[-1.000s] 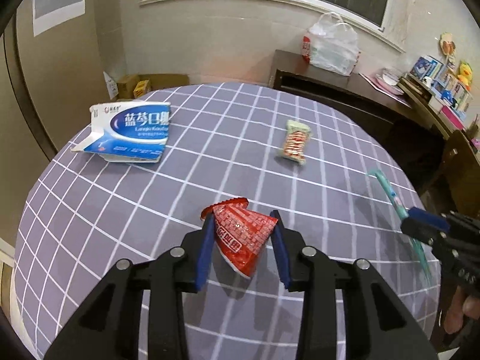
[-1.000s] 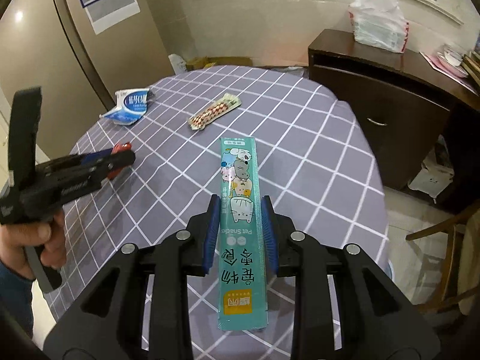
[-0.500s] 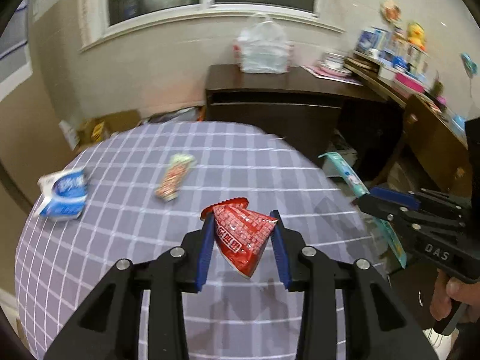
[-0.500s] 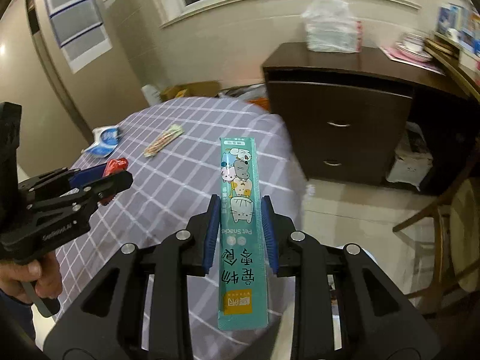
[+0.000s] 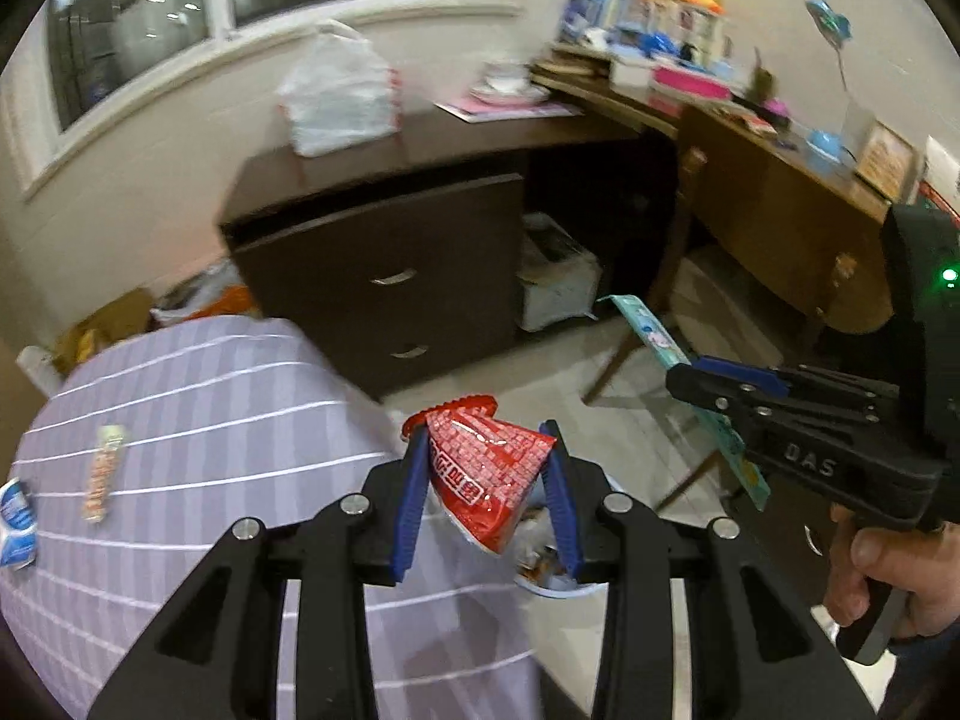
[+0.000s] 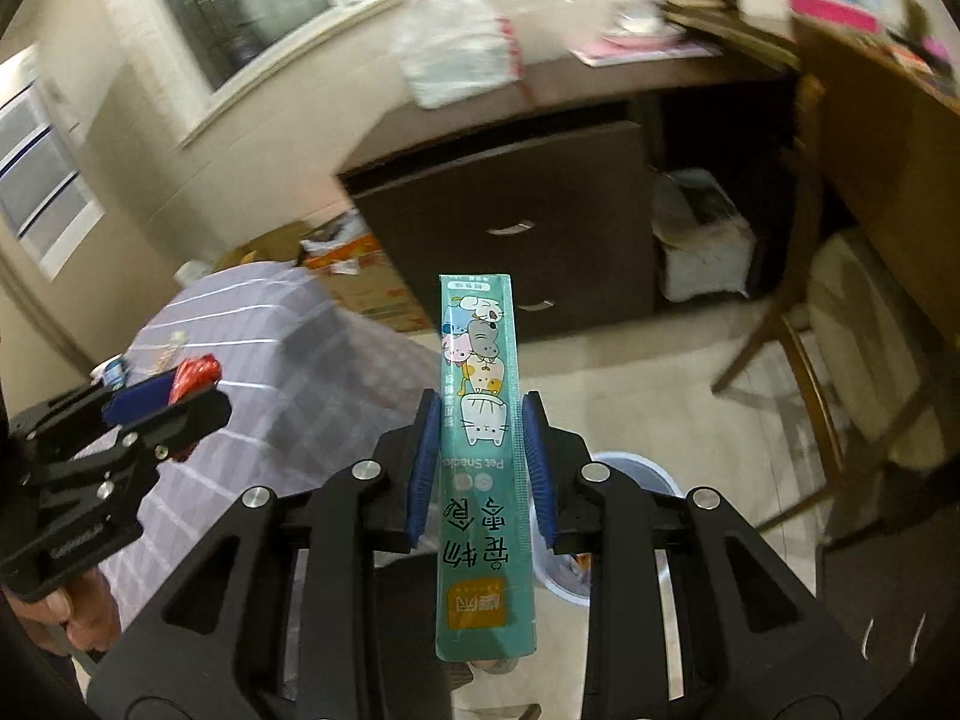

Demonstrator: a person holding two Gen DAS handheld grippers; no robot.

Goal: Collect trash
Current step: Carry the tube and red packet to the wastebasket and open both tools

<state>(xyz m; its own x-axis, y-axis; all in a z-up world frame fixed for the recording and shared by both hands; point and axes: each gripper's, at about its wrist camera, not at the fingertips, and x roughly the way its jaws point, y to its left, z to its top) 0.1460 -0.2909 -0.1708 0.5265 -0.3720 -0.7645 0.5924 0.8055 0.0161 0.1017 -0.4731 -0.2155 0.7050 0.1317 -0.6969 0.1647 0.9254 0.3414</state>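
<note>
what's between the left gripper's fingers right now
The red snack wrapper, pinched between the left gripper fingers; the left wrist view shows it.

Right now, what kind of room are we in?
Probably a lived-in room at home: a round table with a purple checked cloth, a dark wooden drawer cabinet, and a cluttered wooden desk with books and toys.

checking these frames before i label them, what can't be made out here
- Bin, right wrist view: mostly behind the right gripper and its teal snack packet; contents unreadable.
- Same bin, left wrist view: only a sliver shows under the left gripper and red wrapper.
- Blue-and-white packet, left wrist view: cut off by the picture's edge.
- Striped wrapper on the table: blurred, print illegible.
- Shelf clutter: motion-blurred.
</note>
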